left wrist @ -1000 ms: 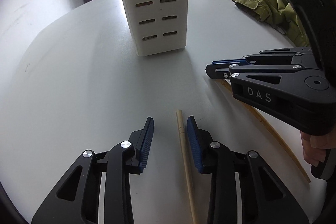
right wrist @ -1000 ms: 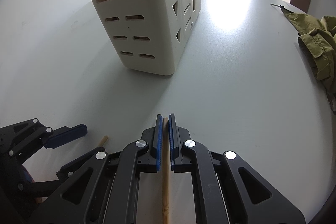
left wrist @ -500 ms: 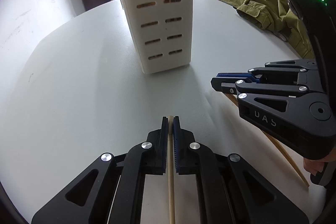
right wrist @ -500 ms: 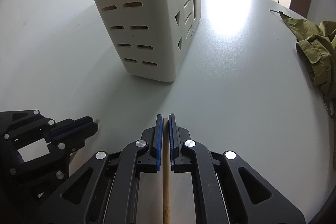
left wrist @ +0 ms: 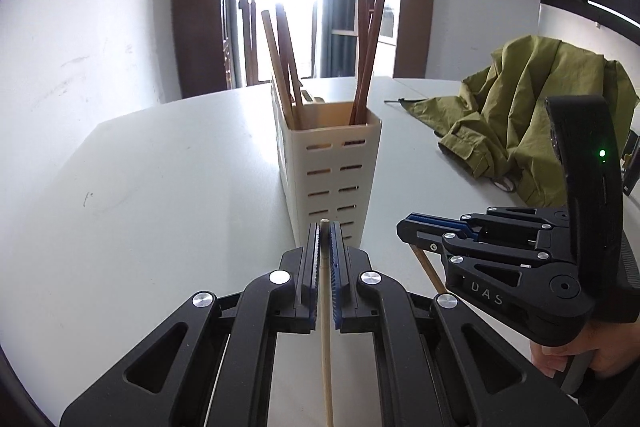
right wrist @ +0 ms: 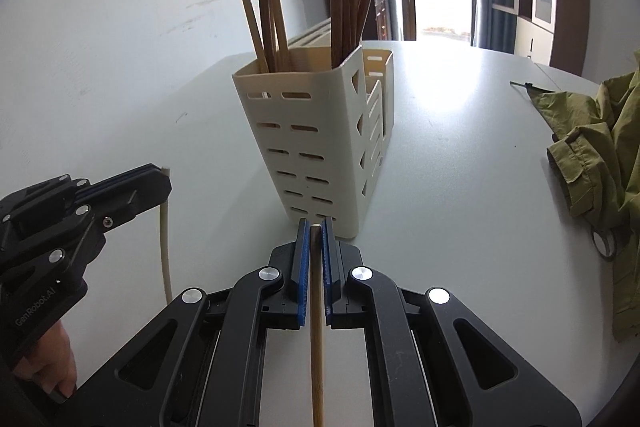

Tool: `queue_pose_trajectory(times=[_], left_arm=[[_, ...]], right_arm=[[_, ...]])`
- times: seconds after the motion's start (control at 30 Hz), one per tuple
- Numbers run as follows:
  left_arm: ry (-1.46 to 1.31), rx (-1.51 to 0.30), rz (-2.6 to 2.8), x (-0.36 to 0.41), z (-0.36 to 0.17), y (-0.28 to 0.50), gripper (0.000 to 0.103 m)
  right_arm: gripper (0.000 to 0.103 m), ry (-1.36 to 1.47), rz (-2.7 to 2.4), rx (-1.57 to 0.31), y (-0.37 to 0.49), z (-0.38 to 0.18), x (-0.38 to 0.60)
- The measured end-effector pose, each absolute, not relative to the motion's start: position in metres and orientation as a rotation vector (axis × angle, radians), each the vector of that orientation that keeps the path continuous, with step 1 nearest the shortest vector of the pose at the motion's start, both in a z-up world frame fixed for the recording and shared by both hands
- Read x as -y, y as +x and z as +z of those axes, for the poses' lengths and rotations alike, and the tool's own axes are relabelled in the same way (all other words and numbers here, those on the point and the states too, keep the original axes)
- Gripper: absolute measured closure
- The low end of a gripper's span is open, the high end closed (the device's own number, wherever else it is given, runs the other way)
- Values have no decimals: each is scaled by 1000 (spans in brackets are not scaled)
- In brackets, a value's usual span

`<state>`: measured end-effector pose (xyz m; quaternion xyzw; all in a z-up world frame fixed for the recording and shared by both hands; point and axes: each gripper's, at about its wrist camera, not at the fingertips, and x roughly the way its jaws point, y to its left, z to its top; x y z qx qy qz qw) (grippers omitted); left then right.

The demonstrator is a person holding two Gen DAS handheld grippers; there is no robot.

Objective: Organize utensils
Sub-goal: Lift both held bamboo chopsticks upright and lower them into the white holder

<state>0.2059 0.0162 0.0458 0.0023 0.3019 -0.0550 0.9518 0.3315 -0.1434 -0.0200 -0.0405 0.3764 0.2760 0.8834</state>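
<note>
Left gripper [left wrist: 325,227] clamps a pale chopstick [left wrist: 326,327]; right gripper [right wrist: 316,225] clamps a brown chopstick [right wrist: 316,347], both before the cream utensil holder [right wrist: 316,147]. Only the right view shows its side compartments. An olive jacket [left wrist: 532,107] lies nearby.

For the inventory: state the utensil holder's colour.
Cream holder with rows of slots, clearest in the right wrist view.

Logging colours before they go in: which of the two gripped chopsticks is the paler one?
The pale chopstick in the left gripper; the one in the right gripper is darker brown.
</note>
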Motion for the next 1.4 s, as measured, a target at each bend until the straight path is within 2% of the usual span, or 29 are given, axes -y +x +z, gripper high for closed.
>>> queue_pose_trajectory(times=[0.27,0.93,1.4], left_arm=[[-29,-456,-94,-16,90,189,99],[-81,-294,-78,-32,132,185,99],[-99,-146,-53,-33,152,191,99]], right_arm=[[97,-94,596,-644,321,24,140],[97,10,671,-401,316,92,171],[97,107,746,-192,337,114,184]])
